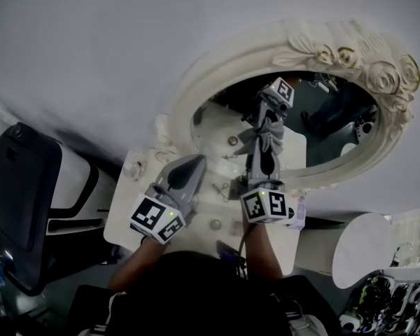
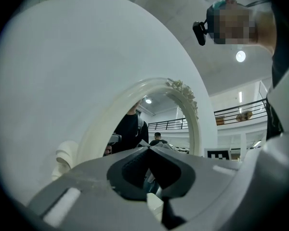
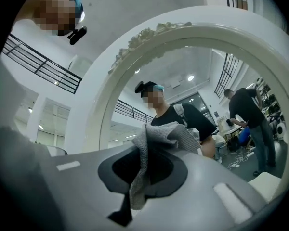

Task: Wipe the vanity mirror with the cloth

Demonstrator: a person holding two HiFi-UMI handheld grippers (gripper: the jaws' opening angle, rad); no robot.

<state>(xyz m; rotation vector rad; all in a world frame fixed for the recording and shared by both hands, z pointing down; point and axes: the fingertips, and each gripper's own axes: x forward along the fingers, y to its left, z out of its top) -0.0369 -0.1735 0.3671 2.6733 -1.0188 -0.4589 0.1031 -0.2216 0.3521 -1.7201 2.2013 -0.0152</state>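
The oval vanity mirror [image 1: 336, 128] has a cream frame [image 1: 217, 68] carved with roses and leans against the white wall. My right gripper [image 1: 267, 144] is shut on a bunched grey cloth [image 1: 264, 136], held up at the lower left part of the glass; I cannot tell whether cloth and glass touch. Its reflection shows just above. In the right gripper view the cloth [image 3: 167, 135] spills over the closed jaws, with the mirror [image 3: 202, 90] filling the view ahead. My left gripper [image 1: 190, 168] is shut and holds nothing, low beside the frame's lower left edge [image 2: 135, 93].
A white vanity tabletop [image 1: 129, 212] with small items lies under the mirror. A black chair [image 1: 21, 187] stands at the left, and a white round panel [image 1: 364, 247] at the lower right. People and a railing show as reflections in the glass.
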